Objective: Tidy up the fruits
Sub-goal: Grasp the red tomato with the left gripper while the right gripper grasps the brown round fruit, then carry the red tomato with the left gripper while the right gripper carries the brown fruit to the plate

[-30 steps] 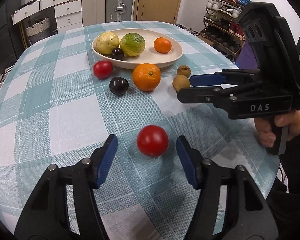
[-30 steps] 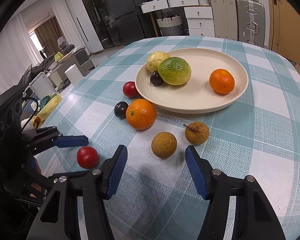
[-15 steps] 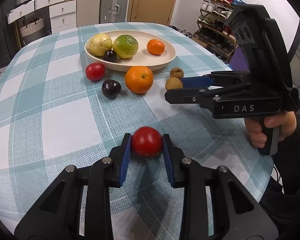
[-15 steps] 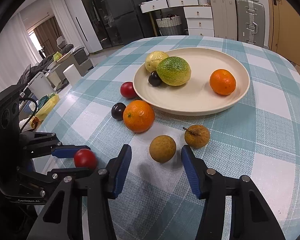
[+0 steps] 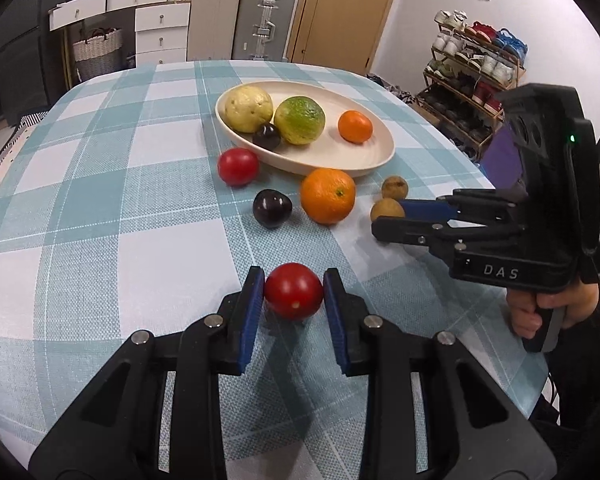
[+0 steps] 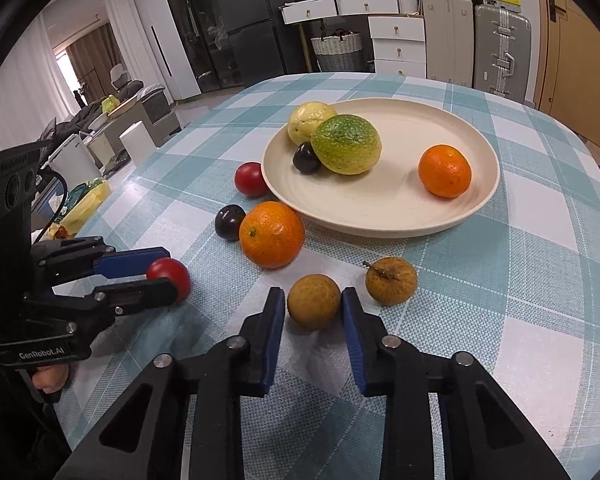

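My left gripper (image 5: 294, 294) is shut on a red tomato (image 5: 293, 296) that rests on the checked tablecloth near the front edge. The right wrist view shows that same left gripper (image 6: 162, 274) and tomato (image 6: 174, 274) at the left. My right gripper (image 6: 311, 312) is shut on a round brown fruit (image 6: 314, 306), its blue pads pressing both sides. From the left wrist view, the right gripper (image 5: 394, 216) sits at the right with the brown fruit (image 5: 386, 210) at its tips. A cream plate (image 6: 380, 228) holds a yellow fruit, a green fruit, a dark plum and a small orange.
Loose on the cloth are a second tomato (image 5: 238, 166), a dark plum (image 5: 272, 208), a large orange (image 5: 328, 196) and a stemmed brown fruit (image 6: 390, 280). A hand (image 5: 540, 312) grips the right tool. The table edge runs along the right, with a shoe rack (image 5: 476, 80) beyond.
Both pairs of jaws came together: the left on the near tomato first, the right on the round brown fruit after. Neither fruit has left the cloth.
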`<act>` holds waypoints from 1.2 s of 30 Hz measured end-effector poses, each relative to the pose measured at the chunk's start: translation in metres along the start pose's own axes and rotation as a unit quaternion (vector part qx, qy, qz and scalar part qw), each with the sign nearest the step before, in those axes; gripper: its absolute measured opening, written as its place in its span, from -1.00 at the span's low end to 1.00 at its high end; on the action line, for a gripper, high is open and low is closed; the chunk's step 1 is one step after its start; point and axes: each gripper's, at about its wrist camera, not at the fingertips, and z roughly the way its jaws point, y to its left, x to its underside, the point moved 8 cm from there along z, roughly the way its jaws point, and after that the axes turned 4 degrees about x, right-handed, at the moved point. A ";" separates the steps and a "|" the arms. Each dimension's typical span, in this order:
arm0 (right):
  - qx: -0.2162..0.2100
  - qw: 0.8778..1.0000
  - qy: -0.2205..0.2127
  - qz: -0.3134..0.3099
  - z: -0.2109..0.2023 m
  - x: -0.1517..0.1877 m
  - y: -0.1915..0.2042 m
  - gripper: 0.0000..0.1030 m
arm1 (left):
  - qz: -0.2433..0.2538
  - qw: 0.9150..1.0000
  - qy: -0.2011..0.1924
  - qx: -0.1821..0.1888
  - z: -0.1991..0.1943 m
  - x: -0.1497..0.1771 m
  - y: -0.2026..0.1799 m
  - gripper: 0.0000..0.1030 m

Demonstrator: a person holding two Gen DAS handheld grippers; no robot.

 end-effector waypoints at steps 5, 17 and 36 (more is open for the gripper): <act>-0.001 1.000 -0.001 -0.003 0.000 0.000 -0.001 -0.47 | -0.005 1.000 -0.007 -0.003 0.001 -0.006 0.003 -0.46; -0.005 1.000 -0.024 0.005 -0.016 -0.002 0.002 -0.47 | -0.006 1.000 -0.018 -0.015 0.002 -0.017 0.006 -0.46; -0.012 0.999 -0.029 0.007 -0.024 -0.001 0.004 -0.47 | 0.003 1.000 0.012 -0.017 -0.006 0.006 0.007 -0.36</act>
